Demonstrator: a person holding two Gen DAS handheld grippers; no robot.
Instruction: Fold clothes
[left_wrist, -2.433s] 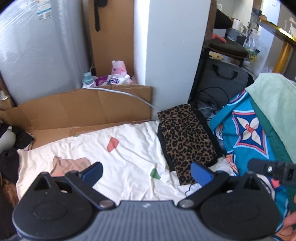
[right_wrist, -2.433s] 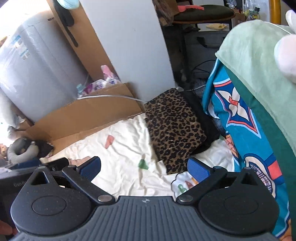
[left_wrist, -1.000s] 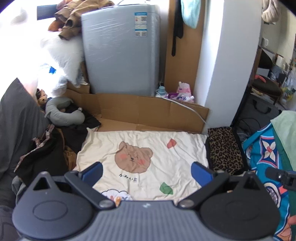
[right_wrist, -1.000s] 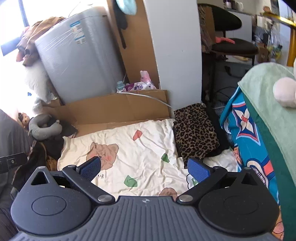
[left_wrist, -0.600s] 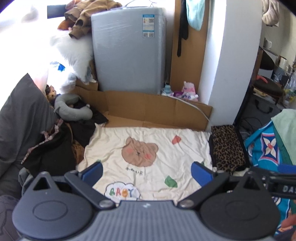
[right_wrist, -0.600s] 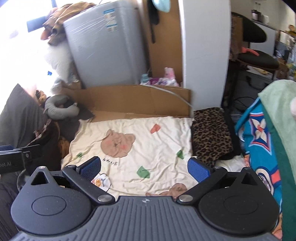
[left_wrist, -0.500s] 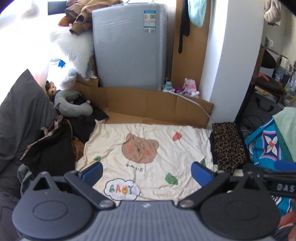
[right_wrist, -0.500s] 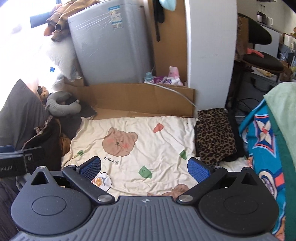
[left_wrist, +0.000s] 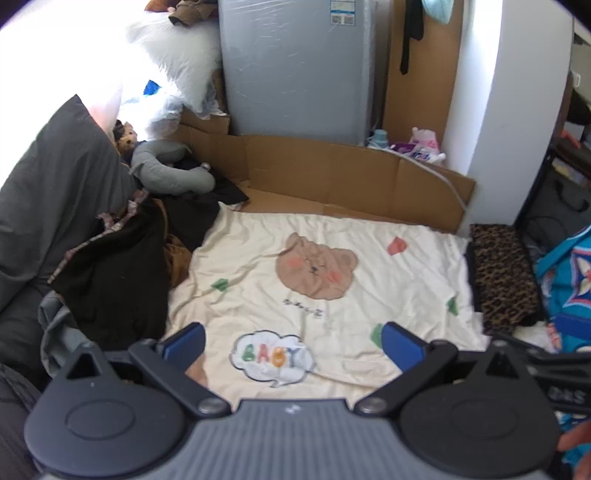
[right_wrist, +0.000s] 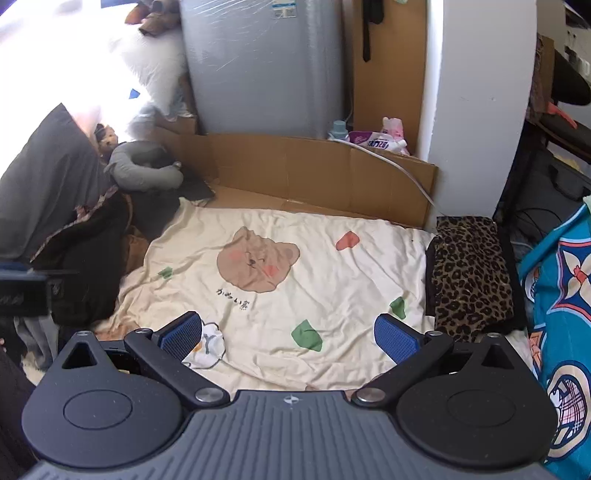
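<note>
A folded leopard-print garment (left_wrist: 498, 275) (right_wrist: 471, 273) lies at the right edge of a cream bear-print blanket (left_wrist: 332, 288) (right_wrist: 280, 280). A heap of dark clothes (left_wrist: 122, 266) (right_wrist: 88, 258) sits at the blanket's left edge. My left gripper (left_wrist: 293, 349) hovers open above the blanket's near side, holding nothing. My right gripper (right_wrist: 290, 338) is also open and empty, above the near middle of the blanket. The right gripper's body shows at the right edge of the left wrist view, and the left gripper's body at the left edge of the right wrist view.
A grey appliance (left_wrist: 295, 66) and a cardboard sheet (left_wrist: 332, 177) stand behind the blanket. A white pillar (right_wrist: 480, 92) rises at the back right. A blue patterned cloth (right_wrist: 561, 314) hangs at right. A grey pillow (left_wrist: 55, 177) and neck pillow (left_wrist: 166, 173) lie at left.
Both grippers have pulled back and swung left from the leopard garment, so the whole blanket and the dark heap have come into view. Both stay open and empty.
</note>
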